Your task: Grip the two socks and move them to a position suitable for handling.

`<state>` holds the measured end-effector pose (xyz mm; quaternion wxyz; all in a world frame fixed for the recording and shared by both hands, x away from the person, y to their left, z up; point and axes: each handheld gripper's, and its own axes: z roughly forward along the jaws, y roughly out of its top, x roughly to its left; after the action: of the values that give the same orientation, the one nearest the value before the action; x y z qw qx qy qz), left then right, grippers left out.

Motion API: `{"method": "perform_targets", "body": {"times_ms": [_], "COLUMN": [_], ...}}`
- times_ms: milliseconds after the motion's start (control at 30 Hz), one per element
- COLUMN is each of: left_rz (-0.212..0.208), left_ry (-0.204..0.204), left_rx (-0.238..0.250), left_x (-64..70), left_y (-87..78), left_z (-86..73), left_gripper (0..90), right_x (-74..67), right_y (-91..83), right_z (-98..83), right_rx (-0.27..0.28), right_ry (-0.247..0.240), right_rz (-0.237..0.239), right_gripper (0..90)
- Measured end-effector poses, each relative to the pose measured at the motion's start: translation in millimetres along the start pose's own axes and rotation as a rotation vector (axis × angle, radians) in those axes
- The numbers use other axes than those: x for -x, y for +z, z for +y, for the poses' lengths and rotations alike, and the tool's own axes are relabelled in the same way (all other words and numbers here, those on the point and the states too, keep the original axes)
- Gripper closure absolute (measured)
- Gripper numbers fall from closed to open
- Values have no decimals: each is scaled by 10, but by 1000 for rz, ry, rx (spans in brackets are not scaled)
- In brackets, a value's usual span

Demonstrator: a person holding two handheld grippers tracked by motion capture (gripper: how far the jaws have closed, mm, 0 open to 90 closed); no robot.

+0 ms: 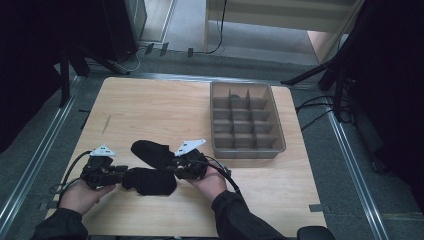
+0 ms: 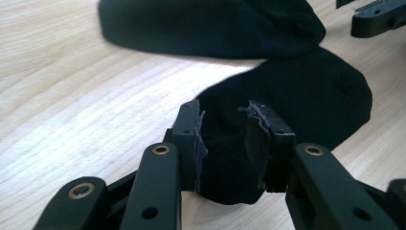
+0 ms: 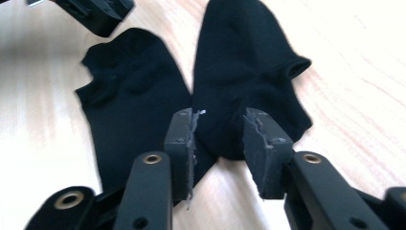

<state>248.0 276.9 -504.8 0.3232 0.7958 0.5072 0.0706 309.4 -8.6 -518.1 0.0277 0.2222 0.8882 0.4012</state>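
Two black socks flat at lower centre, ends overlapping, likely laid for pairing. Left gripper and right gripper apart, straddling sock ends, nothing clamped.

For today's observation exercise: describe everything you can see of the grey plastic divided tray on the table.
The grey plastic divided tray is a rectangular, slightly translucent bin with rounded corners and sloping walls. Inner dividers split it into a grid of small compartments, three across and four deep. Something small and dark sits in a far compartment; the rest look empty. It rests flat on the light wooden table, at its far right, apart from both grippers and the socks.
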Motion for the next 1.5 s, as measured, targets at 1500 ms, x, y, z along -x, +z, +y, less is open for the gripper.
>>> {"method": "perform_targets", "body": {"times_ms": [1500], "left_rz": [60], "left_ry": [-74], "left_rx": [72], "left_x": [-251], "left_y": [-124], "left_z": [-16], "left_gripper": [623], "right_x": [162], "right_y": [-652], "right_z": [740], "right_rx": [-71], "right_ry": [-200], "right_rz": [-131], "right_gripper": [859]}}
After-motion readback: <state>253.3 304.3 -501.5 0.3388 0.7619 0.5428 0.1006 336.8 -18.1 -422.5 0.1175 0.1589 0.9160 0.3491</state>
